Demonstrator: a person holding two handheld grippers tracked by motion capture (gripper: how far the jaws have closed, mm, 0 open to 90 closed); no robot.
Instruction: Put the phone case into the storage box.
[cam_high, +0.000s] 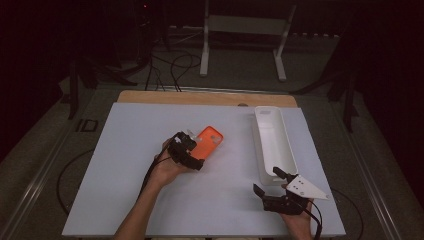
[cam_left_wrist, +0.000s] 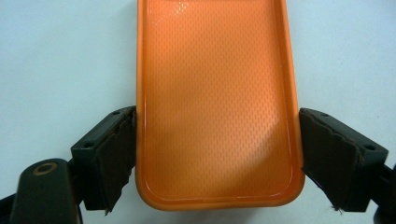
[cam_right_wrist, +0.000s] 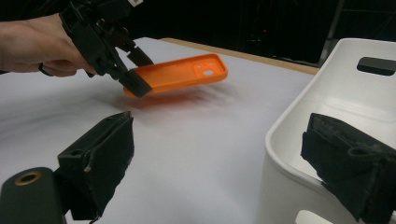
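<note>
An orange phone case hangs a little above the white table top, tilted, with its hollow inside facing up in the left gripper view. My left gripper is shut on it, one pad on each long edge near its rounded end. The right gripper view shows that gripper holding the case, camera cutout at the far end, with a shadow on the table below. My right gripper stands open at the near end of a white bin; its jaws are wide apart, one of them over the bin's rim.
The long white bin lies lengthwise on the right side of the table and looks empty. A wooden strip runs along the table's far edge. Cables and a white stand lie on the dark floor beyond.
</note>
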